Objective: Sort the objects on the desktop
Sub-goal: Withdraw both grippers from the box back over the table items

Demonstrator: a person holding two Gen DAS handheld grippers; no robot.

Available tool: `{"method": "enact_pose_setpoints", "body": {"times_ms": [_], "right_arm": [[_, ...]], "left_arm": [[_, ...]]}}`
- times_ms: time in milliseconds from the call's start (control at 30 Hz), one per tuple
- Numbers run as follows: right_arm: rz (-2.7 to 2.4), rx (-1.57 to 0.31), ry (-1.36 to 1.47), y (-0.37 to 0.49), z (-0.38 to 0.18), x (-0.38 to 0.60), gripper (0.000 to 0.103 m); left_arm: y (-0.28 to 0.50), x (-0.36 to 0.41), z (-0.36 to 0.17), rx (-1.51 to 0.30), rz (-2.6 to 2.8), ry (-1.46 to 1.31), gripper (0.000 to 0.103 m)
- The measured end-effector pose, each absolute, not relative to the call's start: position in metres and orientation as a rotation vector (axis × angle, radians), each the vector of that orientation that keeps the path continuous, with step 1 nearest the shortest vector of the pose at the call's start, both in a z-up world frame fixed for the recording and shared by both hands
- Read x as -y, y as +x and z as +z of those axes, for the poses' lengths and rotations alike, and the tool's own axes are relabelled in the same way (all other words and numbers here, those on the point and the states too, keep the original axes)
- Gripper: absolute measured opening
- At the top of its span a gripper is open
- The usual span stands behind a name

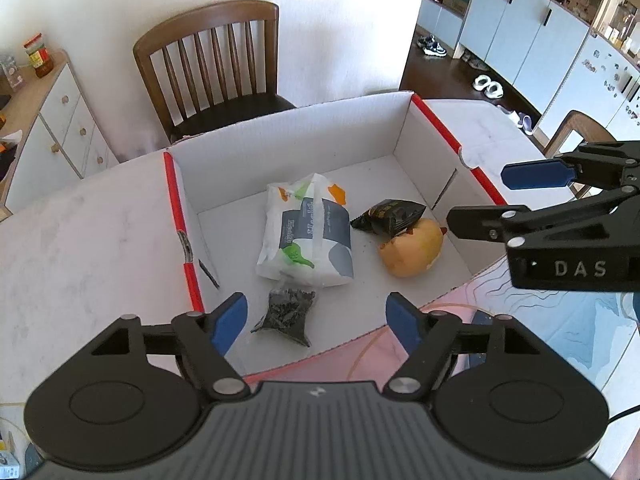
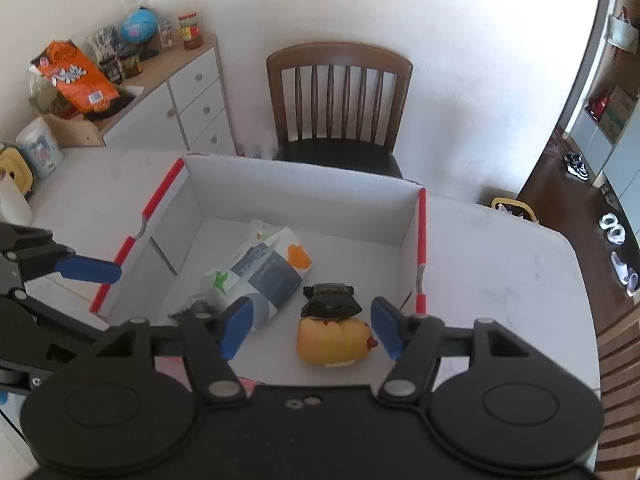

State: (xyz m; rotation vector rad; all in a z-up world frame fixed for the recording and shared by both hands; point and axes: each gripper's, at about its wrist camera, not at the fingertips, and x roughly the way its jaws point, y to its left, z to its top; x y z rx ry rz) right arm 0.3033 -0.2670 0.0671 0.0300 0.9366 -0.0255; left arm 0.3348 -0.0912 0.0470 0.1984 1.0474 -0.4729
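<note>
We hold both grippers, left [image 1: 314, 320] and right [image 2: 312, 330], wide open and empty above the box [image 1: 288, 128]. 4 items lie inside: nearest a dark packet [image 1: 286, 314], then tissues [image 1: 306, 236], toy [image 1: 412, 252], black sachet [image 1: 388, 216]. Sorting looks finished; next, we judge, withdraw.

A home dining area. A wooden slat-back chair [image 2: 339, 108] stood against a plain white wall behind a marble-patterned table [image 2: 492, 256]. A white sideboard [image 2: 188, 100] carried snack bags, jars and a small globe [image 2: 139, 24]. Shoes [image 1: 432, 45] lay on the dark wood floor beside pale blue cupboards [image 1: 520, 28].
</note>
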Motion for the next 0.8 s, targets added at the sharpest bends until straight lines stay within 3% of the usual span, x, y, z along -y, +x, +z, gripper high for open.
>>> {"method": "enact_pose_setpoints", "body": {"times_ms": [200, 467, 533, 800], "right_arm": [[-0.039, -0.907, 0.046, 0.287, 0.075, 0.267, 0.076], [-0.061, -0.862, 0.073, 0.264, 0.085, 0.265, 0.082], [-0.067, -0.847, 0.081, 0.257, 0.088, 0.265, 0.083], [-0.072, -0.793, 0.07, 0.228, 0.096, 0.257, 0.084]], "left_arm": [[0.322, 0.085, 0.054, -1.012, -0.472, 0.199, 0.089], [0.302, 0.077, 0.066, -0.966, -0.483, 0.168, 0.092], [0.296, 0.074, 0.068, -0.952, -0.484, 0.162, 0.102], [0.273, 0.062, 0.076, -0.898, -0.499, 0.14, 0.103]]}}
